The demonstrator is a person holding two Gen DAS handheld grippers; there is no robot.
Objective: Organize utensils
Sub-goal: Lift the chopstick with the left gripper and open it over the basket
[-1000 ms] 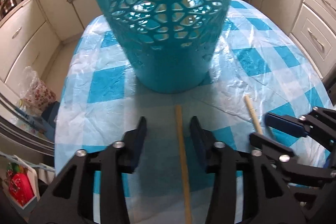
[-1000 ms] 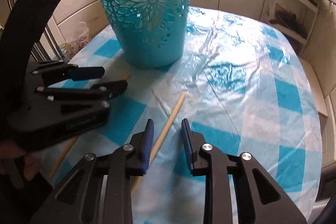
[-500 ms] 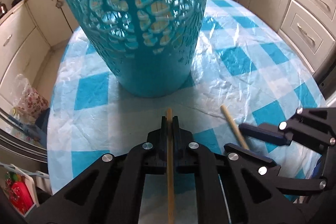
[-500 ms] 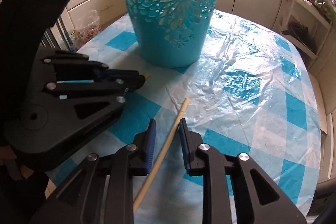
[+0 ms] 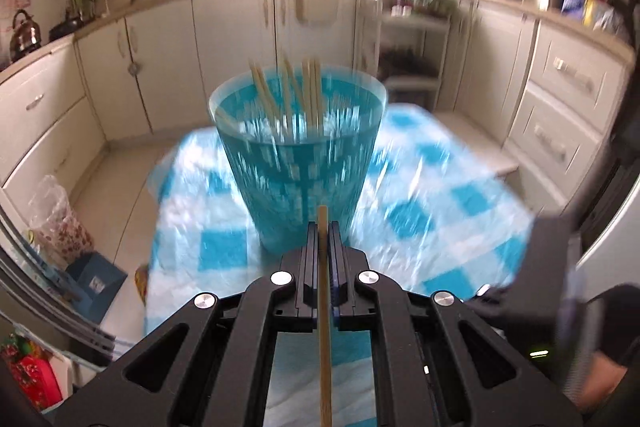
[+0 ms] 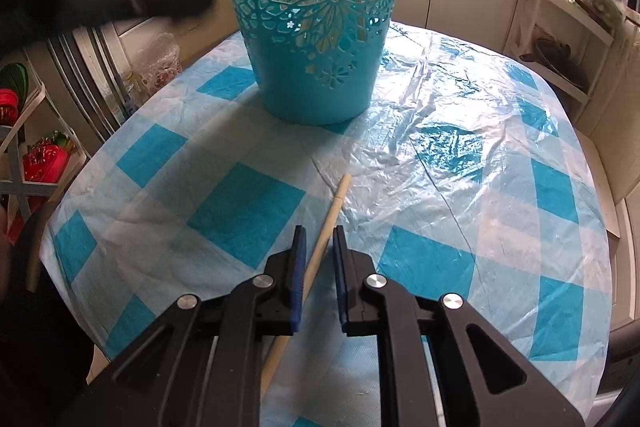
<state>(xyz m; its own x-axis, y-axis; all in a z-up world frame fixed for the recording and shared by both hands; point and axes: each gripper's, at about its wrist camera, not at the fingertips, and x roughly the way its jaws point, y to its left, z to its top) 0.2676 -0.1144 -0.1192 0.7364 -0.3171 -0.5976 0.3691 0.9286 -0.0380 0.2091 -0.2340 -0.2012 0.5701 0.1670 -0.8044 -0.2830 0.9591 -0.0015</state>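
The left gripper (image 5: 323, 227) is clamped hard on 1 chopstick (image 5: 323, 307), whose long axis runs straight along the fingers, tip poking out ahead. Directly ahead and lower stands the teal basket (image 5: 298, 163), its open mouth facing up with several sticks already leaning inside. To my eye the coming move turns on this: the held stick points at the basket wall, so it must go over the rim and tip downward.

The right gripper (image 6: 320, 247), jaws having just been narrowing, straddles a 2nd chopstick (image 6: 326, 227) lying on the checked tablecloth (image 6: 480, 187), angled slightly right of the fingers; the pads look just clear of it.
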